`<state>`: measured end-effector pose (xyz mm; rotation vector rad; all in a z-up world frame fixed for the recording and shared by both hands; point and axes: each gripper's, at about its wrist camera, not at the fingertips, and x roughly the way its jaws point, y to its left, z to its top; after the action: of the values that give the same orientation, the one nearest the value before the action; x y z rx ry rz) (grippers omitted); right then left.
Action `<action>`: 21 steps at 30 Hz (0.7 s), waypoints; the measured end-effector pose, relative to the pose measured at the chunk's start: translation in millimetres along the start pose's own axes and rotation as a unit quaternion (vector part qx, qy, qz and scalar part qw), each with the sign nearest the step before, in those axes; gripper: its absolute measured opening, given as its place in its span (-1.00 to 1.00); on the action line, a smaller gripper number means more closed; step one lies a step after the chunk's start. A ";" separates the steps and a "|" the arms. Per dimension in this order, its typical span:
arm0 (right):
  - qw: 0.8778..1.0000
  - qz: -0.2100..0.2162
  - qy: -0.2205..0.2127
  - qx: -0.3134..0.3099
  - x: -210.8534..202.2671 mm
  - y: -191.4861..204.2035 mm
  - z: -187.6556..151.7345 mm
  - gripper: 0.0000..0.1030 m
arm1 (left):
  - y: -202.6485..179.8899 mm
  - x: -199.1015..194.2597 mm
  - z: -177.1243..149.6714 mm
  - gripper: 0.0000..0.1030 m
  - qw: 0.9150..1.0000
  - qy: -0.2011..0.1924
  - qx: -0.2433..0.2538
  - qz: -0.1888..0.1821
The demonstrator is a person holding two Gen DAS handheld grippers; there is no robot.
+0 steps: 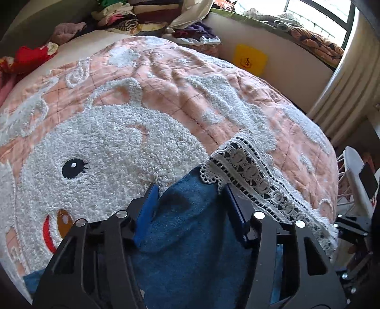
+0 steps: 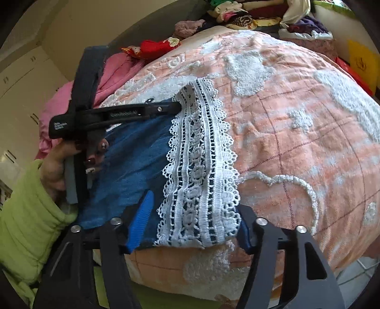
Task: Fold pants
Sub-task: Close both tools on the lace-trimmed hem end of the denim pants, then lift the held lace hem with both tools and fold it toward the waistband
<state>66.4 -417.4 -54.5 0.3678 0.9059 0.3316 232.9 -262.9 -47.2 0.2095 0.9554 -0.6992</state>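
Observation:
Blue pants (image 1: 190, 225) with a white lace hem (image 1: 256, 176) lie on a pink and white quilt (image 1: 166, 95). My left gripper (image 1: 190, 190) stands open around the blue cloth near the hem corner, fingers on either side. In the right wrist view the pants (image 2: 133, 161) and lace hem (image 2: 199, 171) lie across the quilt (image 2: 296, 130). My right gripper (image 2: 194, 214) is open, its jaws straddling the near end of the hem. The left gripper's tool (image 2: 114, 116) shows at the far end of the hem, held by a hand in a green sleeve.
Piles of clothes (image 1: 123, 16) lie at the head of the bed. A yellow bag (image 1: 249, 58) leans on the wall. A curtain (image 1: 344, 88) and a white rack (image 1: 353, 173) stand at the right. Pink cloth (image 2: 71, 95) lies at the left.

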 end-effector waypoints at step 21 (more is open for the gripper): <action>0.995 0.059 -0.017 -0.079 -23.5 51.9 21.8 -0.55 | -2.3 -49.8 -11.9 -0.87 0.998 -0.060 -0.026 -0.027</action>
<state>64.1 -385.0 -2.9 0.2798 0.8201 0.5018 204.4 -236.6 -13.6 0.0950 0.8665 -0.7284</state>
